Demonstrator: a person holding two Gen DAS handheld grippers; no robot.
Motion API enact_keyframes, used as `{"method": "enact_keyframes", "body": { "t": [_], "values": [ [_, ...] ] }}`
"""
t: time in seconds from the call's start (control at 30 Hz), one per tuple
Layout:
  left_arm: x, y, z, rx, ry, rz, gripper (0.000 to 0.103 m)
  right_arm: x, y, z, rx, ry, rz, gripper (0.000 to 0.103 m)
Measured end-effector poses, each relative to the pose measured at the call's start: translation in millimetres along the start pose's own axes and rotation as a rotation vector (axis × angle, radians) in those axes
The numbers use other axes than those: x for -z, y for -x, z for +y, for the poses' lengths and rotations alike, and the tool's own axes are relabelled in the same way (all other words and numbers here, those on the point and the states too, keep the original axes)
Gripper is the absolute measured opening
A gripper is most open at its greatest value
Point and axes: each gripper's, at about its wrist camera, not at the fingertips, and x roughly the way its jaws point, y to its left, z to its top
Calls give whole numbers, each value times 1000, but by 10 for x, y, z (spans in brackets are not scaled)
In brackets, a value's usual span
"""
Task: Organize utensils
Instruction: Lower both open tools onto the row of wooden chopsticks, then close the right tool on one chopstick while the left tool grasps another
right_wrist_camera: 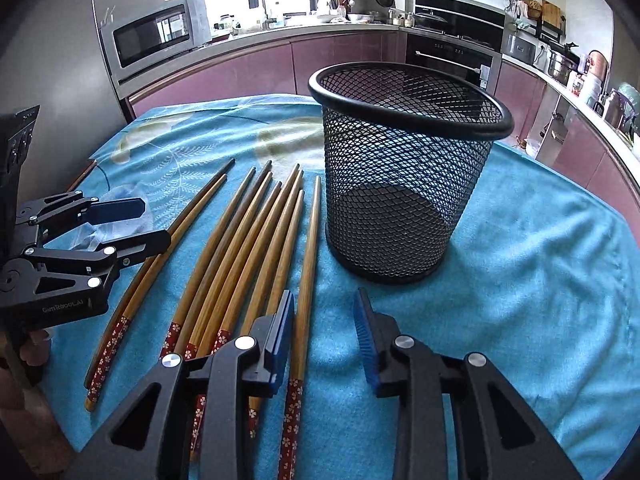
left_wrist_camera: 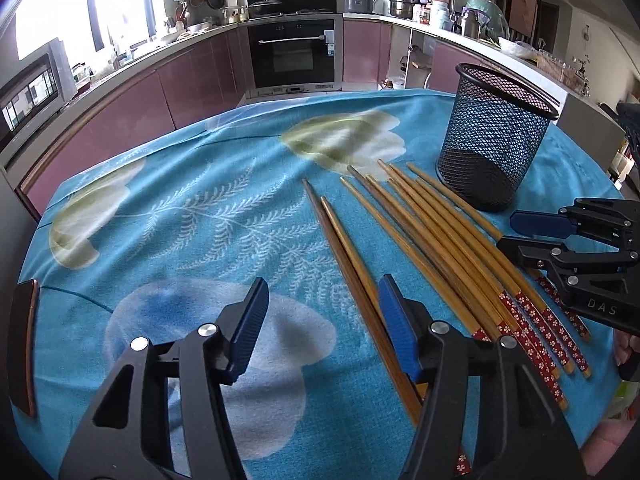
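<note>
I see L gripper [left_wrist_camera: 320, 328] part-open over two chopsticks [left_wrist_camera: 340, 248], gripping nothing. R gripper [right_wrist_camera: 324, 340] part-open beside mesh holder [right_wrist_camera: 404, 184], empty.

We're in a home kitchen, no doubt about it. Pink-fronted cabinets [left_wrist_camera: 192, 80] curve around the back of the frame, a built-in oven [left_wrist_camera: 294, 54] sits top centre with a cooktop and lidded pan above it. Upper left of the right wrist view, a steel microwave [right_wrist_camera: 154, 38] by a bright window. Pots and jars [left_wrist_camera: 404, 4] crowd the counter upper right, and a blue floral tablecloth [left_wrist_camera: 180, 220] fills the foreground.
</note>
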Motion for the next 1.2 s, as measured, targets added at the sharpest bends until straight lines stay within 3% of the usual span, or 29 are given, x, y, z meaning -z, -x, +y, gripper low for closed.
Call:
{"method": "enact_keyframes", "body": {
  "t": [0.23,0.4,0.47,0.63,0.9,1.2],
  "values": [
    [13,-12,86,44,32,26,50,-18,-13,-37,-3,8,5,30],
    [-35,-79,-32,18,-12,43,47,-62,-44,-18,0,14,6,29],
    [-70,-100,-55,26,-10,46,40,-74,-48,-32,-6,12,7,26],
    [-141,-129,-70,34,17,59,12,-87,-43,-60,-53,-7,11,6],
    [-127,8,-21,57,91,29,7,-57,86,-95,-105,-42,-19,6],
    [-269,590,21,175,84,-79,7,-170,542,-117,-211,-47,-154,6]
  ]
}}
